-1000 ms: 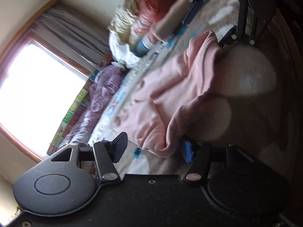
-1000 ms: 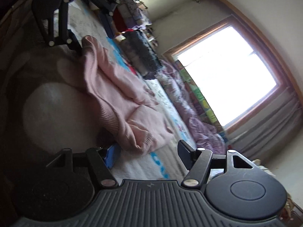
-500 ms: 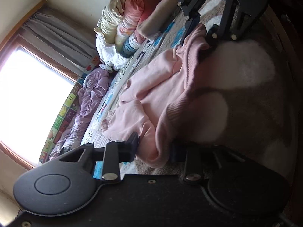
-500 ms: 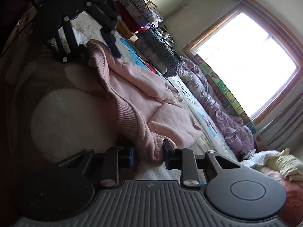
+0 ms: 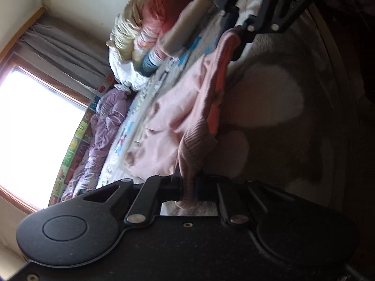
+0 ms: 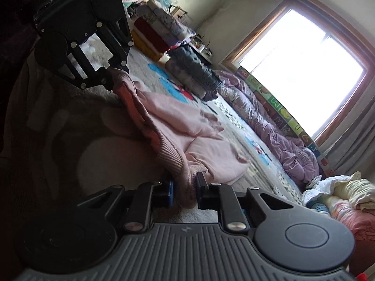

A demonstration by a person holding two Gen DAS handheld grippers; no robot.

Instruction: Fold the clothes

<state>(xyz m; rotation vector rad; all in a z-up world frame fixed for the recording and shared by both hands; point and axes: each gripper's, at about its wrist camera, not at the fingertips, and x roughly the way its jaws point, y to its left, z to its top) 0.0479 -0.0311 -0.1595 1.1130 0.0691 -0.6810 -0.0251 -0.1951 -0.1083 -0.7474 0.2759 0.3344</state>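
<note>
Sweater [image 5: 178,117], pink and soft, is pinched at its ribbed hem by the left gripper [image 5: 188,188] and, closing further, by the right gripper [image 6: 184,190]. It lies limp across the bed [image 6: 236,117], likely light, sagging between corners.

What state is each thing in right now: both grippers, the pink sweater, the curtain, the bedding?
left gripper: shut on the pink sweater's ribbed hem.
right gripper: fingers closing, hem pinched between them.
pink sweater: crumpled, unfolded, hem edge lifted between both grippers.
curtain: drawn aside, window uncovered.
purple quilt: rumpled along the window side.
</note>
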